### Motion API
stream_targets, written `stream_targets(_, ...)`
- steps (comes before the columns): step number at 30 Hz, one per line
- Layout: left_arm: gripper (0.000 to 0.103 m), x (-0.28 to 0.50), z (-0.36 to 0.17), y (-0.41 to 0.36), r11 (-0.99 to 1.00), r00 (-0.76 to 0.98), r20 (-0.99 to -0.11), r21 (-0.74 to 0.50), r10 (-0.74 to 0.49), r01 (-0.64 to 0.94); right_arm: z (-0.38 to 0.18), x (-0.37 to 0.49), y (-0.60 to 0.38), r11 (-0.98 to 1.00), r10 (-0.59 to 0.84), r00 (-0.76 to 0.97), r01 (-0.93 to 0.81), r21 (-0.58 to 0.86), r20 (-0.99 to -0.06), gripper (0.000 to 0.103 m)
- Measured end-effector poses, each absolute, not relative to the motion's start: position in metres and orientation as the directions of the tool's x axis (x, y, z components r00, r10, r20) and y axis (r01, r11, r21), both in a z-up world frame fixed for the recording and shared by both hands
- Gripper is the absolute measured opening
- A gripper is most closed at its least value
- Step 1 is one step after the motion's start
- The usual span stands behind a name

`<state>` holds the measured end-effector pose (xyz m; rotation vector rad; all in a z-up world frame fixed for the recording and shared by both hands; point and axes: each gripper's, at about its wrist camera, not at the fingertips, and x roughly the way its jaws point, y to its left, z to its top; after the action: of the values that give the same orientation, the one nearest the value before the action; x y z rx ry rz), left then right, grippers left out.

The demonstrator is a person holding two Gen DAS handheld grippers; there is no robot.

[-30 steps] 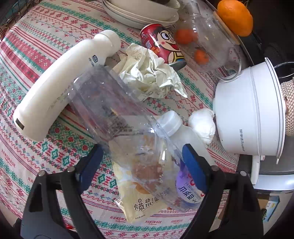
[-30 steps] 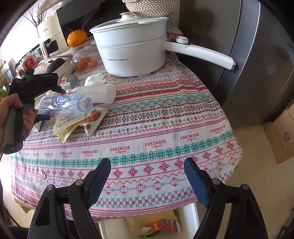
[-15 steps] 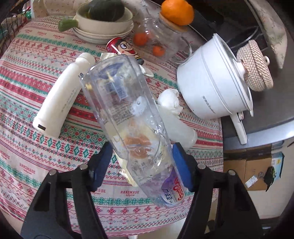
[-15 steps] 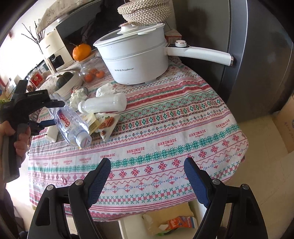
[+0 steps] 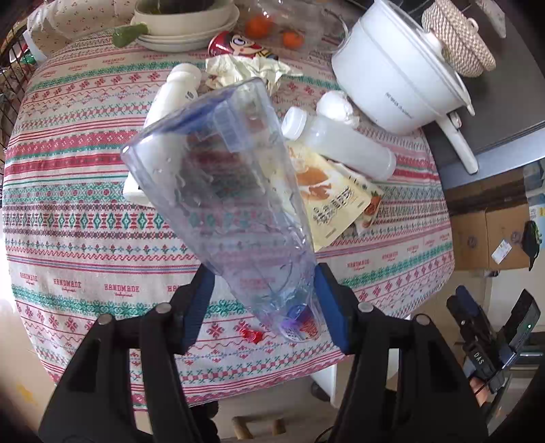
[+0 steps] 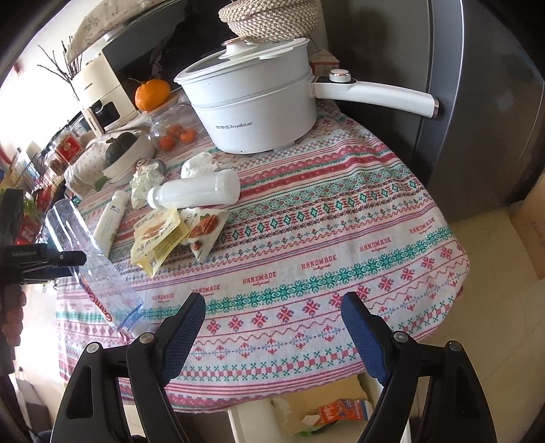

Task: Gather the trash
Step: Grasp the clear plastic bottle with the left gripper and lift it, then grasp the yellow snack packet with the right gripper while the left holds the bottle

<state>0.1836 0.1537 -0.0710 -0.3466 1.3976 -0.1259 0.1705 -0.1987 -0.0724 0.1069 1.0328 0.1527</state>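
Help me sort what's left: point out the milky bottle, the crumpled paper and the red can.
milky bottle [image 6: 197,192], right wrist view, mid-body.
crumpled paper [image 5: 245,70], left wrist view, centre folds.
red can [image 5: 235,44], left wrist view, printed side.

Left hand-held gripper [image 5: 264,303] closing — right [image 6: 274,334] agape

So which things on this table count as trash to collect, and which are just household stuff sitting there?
Trash:
clear plastic bottle, held in the left gripper
milky bottle
white tube bottle
yellow snack wrapper
nut packet
crumpled paper
white wad
red can

Just sitting there:
white cooking pot
glass jar of small oranges
large orange
stacked dishes
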Motion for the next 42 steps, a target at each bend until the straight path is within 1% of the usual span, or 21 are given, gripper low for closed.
stream_targets(3, 0.063, 0.192, -0.084, 0.149, 0.939, 0.158, -0.942, -0.316, -0.295, -0.138, -0.075, 0.173, -0.192, 0.985, 0.175, 0.498, -0.089, 0.15, -0.849, 0.083)
stream_targets(7, 0.063, 0.208, -0.106, 0.13, 0.944, 0.185, -0.953, -0.273, -0.239, -0.187, -0.079, 0.176, -0.187, 0.985, 0.173, 0.489, -0.087, 0.149, -0.855, 0.083)
stream_targets(10, 0.07, 0.21, -0.13, 0.116, 0.934, 0.18, -0.952, -0.283, -0.246, -0.22, -0.081, 0.177, -0.185, 0.983, 0.181, 0.48, -0.083, 0.161, -0.859, 0.083)
stream_targets(13, 0.071, 0.209, -0.14, 0.102, 0.936, 0.192, -0.954, -0.273, -0.232, -0.224, -0.082, 0.177, -0.184, 0.982, 0.188, 0.473, -0.082, 0.17, -0.861, 0.083)
stream_targets(15, 0.071, 0.206, -0.138, 0.098, 0.937, 0.218, -0.952, -0.263, -0.214, -0.231, -0.081, 0.177, -0.184, 0.982, 0.189, 0.474, -0.078, 0.172, -0.86, 0.083)
stream_targets(16, 0.068, 0.204, -0.136, 0.097, 0.936, 0.226, -0.951, -0.261, -0.209, -0.234, -0.081, 0.177, -0.184, 0.982, 0.19, 0.475, -0.077, 0.174, -0.859, 0.083)
stream_targets(17, 0.068, 0.203, -0.134, 0.095, 0.94, 0.229, -0.953, -0.252, -0.2, -0.228, -0.081, 0.177, -0.184, 0.981, 0.191, 0.475, -0.076, 0.177, -0.859, 0.083)
stream_targets(21, 0.066, 0.188, -0.112, 0.092, 0.975, 0.267, -0.955, -0.172, -0.13, -0.14, -0.081, 0.178, -0.181, 0.98, 0.196, 0.475, -0.074, 0.183, -0.858, 0.083)
stream_targets(26, 0.066, 0.155, -0.077, 0.104, 0.986, 0.368, -0.924, -0.146, -0.107, -0.079, -0.085, 0.182, -0.169, 0.98, 0.2, 0.472, -0.092, 0.178, -0.859, 0.083)
stream_targets(31, 0.065, 0.134, -0.069, 0.133, 0.98, 0.424, -0.9, -0.162, -0.099, -0.114, -0.096, 0.189, -0.15, 0.955, 0.295, 0.438, -0.126, 0.267, -0.849, 0.083)
stream_targets(33, 0.065, 0.13, -0.071, 0.142, 0.983, 0.435, -0.897, -0.141, -0.078, -0.114, -0.102, 0.193, -0.141, 0.937, 0.349, 0.426, -0.138, 0.321, -0.835, 0.083)
stream_targets(36, 0.065, 0.124, -0.075, 0.151, 0.989, 0.436, -0.9, -0.089, -0.029, -0.118, -0.113, 0.202, -0.124, 0.908, 0.416, 0.403, -0.13, 0.4, -0.815, 0.083)
stream_targets(42, 0.065, 0.123, -0.084, 0.169, 0.986, 0.422, -0.906, -0.098, -0.031, -0.138, -0.145, 0.225, -0.086, 0.834, 0.532, 0.386, -0.086, 0.545, -0.754, 0.082)
